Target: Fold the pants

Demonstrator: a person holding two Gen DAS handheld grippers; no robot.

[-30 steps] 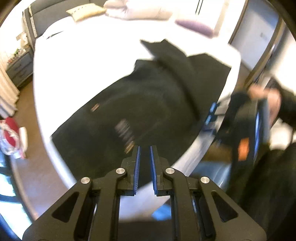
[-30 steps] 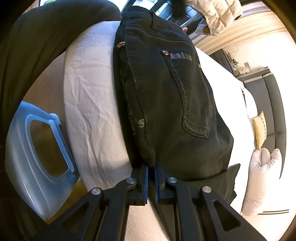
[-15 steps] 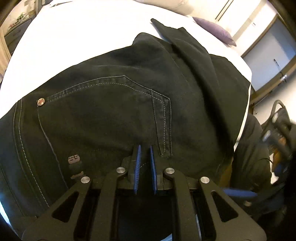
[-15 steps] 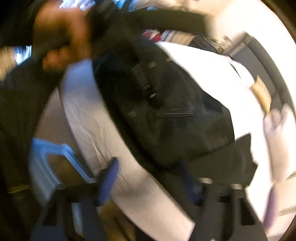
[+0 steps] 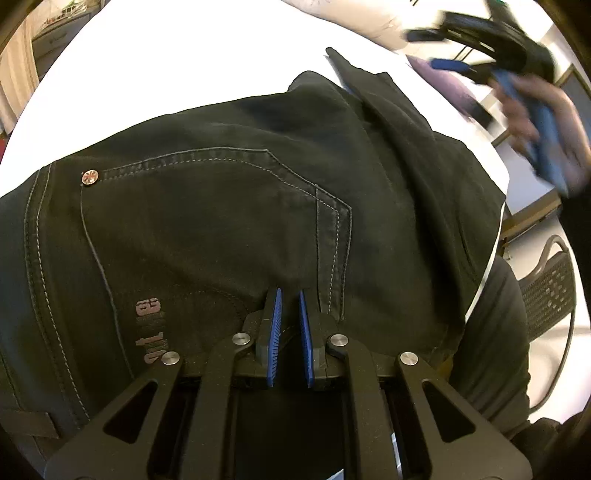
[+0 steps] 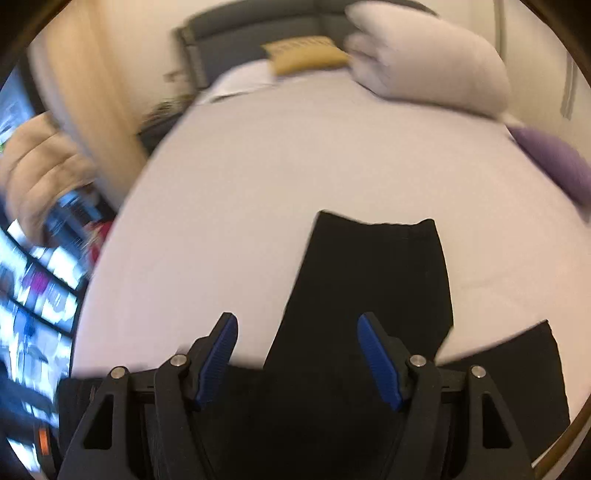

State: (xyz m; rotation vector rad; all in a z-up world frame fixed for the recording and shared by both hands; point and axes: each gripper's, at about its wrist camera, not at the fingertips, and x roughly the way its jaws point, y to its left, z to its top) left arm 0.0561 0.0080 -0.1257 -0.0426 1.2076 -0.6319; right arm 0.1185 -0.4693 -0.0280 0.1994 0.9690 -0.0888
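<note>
Black jeans (image 5: 240,206) lie on the white bed (image 5: 184,59), back pocket and rivet up, legs running away toward the pillows. My left gripper (image 5: 290,299) is nearly shut with a narrow gap, low over the seat of the jeans beside the pocket seam, holding nothing. My right gripper (image 6: 295,328) is open and empty, above the jeans' legs (image 6: 373,280); one leg end lies straight ahead, another at the right (image 6: 517,354). The right gripper also shows blurred at top right of the left wrist view (image 5: 517,70).
White pillows (image 6: 424,55), a yellow cushion (image 6: 306,55) and a purple pillow (image 6: 554,158) lie at the head of the bed by a grey headboard (image 6: 251,29). A perforated dark chair (image 5: 546,291) stands at the bed's right edge. The other hand (image 6: 40,173) is at left.
The right gripper let go of the jeans, opened wide and swung up over the legs. The left gripper came down close onto the seat of the jeans.
</note>
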